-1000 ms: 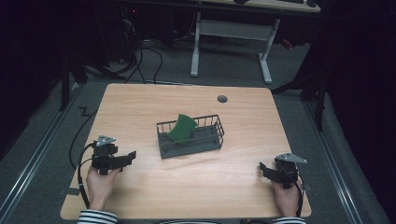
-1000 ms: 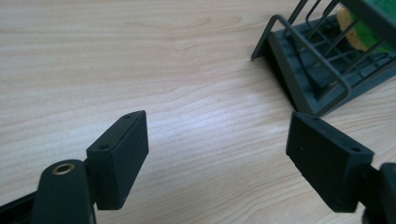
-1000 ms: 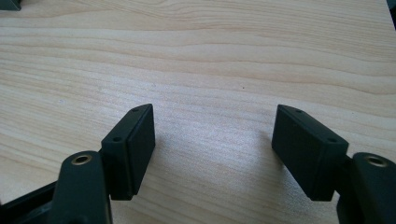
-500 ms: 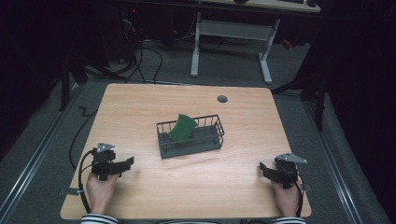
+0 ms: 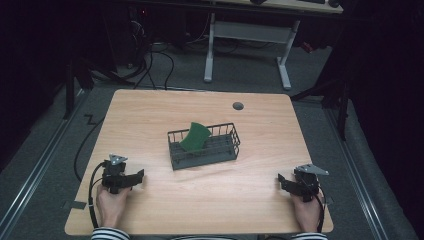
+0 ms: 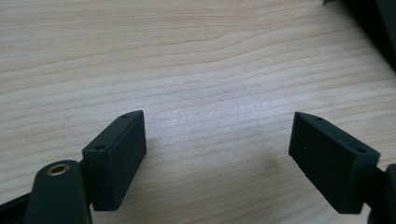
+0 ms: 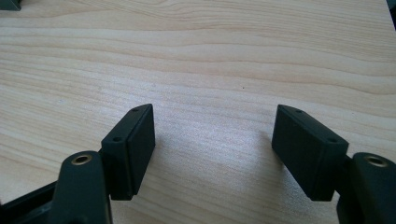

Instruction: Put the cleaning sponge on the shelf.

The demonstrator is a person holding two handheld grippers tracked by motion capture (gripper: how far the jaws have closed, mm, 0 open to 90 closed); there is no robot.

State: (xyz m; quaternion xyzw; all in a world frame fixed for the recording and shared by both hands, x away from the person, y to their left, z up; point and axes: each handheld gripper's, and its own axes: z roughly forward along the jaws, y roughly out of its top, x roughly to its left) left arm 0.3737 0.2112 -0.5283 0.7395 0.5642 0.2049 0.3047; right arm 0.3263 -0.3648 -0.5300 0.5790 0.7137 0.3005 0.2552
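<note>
**Green piece in the wire basket, both grippers parked wide**

At the middle of the wooden table (image 5: 150, 115) stands a dark wire basket (image 5: 227, 150), and in it a green piece (image 5: 194, 137) leans tilted, its upper edge rising above the basket's rim near the left end. It is well apart from both hands.

The left gripper (image 5: 136, 179) rests low at the near left corner of the table, and the left gripper view looks along its jaws, which stand wide over bare wood with nothing between them. The right gripper (image 5: 283, 182) sits at the near right corner, its jaws just as wide and likewise empty.

The green piece looks thin and curved, probably a light sheet of plastic or foam that may flex under a squeeze; what it is made of cannot be told from here. The best hold is likely the free upper edge that clears the rim, pinched across its thickness, since the lower part sits between the wires. The basket itself seems light enough to slide if the piece snags while being lifted.
</note>
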